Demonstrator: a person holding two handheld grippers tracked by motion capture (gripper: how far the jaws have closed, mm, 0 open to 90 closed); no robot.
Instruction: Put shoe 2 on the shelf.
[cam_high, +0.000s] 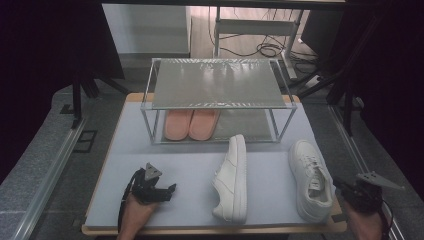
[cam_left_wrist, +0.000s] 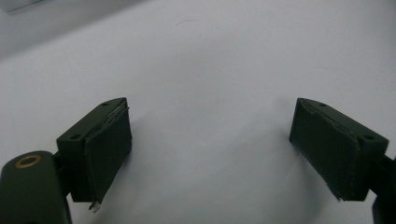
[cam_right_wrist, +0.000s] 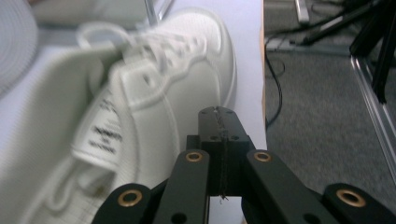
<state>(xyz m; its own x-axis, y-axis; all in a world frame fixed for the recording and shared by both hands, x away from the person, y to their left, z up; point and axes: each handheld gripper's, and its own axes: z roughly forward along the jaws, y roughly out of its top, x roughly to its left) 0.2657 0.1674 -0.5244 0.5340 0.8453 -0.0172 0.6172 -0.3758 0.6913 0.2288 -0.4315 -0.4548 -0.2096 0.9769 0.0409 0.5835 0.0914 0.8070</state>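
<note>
Right tongs (cam_right_wrist: 218, 112) closed, empty, beside a smooth white leather sneaker (cam_right_wrist: 154, 93); left tongs (cam_left_wrist: 210, 144) open over matte tabletop (cam_left_wrist: 210, 60).

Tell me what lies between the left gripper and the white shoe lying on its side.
Nothing: in the high view only bare mat lies between the left gripper and the tipped shoe. The other shoe sits farther right.

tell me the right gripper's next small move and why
Probably open the jaws. The right gripper is shut with nothing between its pads, right beside the upright shoe at the table's edge, so it can't grasp the shoe until it opens.
</note>
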